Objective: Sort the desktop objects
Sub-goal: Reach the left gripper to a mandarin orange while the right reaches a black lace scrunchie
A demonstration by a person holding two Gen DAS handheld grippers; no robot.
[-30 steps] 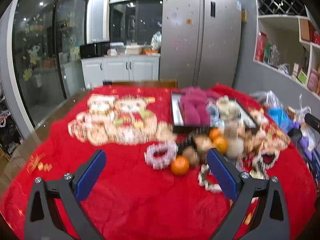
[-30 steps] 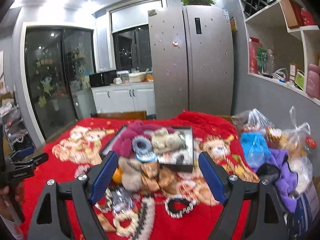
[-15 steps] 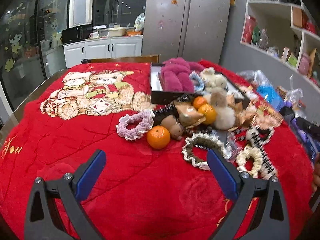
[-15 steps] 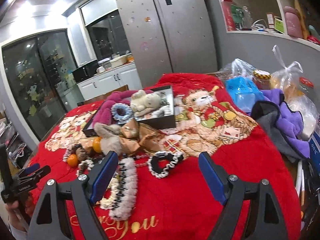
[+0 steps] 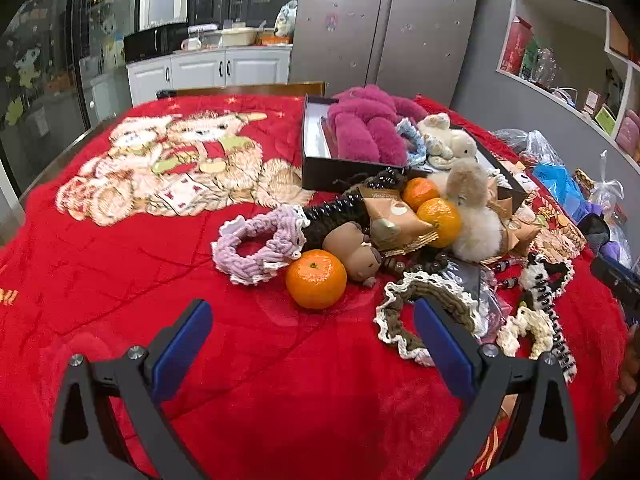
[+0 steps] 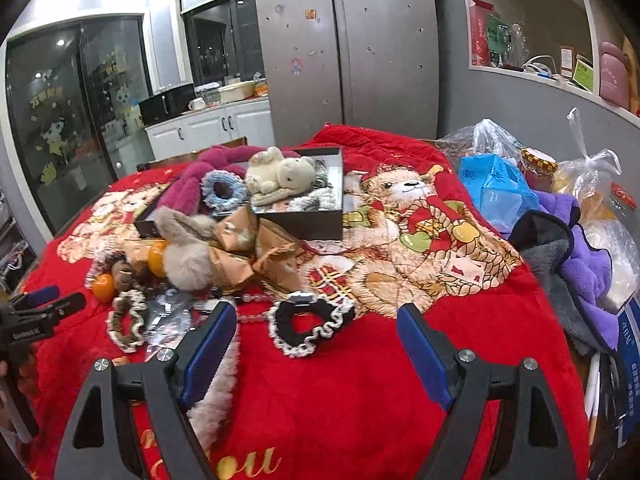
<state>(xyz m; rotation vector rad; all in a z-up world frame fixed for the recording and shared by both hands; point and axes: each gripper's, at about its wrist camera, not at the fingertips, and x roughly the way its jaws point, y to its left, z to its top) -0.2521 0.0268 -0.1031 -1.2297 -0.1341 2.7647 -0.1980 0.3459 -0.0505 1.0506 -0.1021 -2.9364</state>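
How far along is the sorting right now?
Partly done: the black box holds the magenta plush and a cream toy. Neither the left gripper nor the right gripper holds anything. Left: oranges, scrunchies, snack packets.

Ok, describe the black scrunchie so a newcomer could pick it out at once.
Start at the dark open box on the red blanket, then come toward the camera past the crumpled gold wrappers. The black scrunchie lies alone on bare red, ahead of the open right gripper. Unlike the brown scrunchie to its left, it is black with a white frilled edge.
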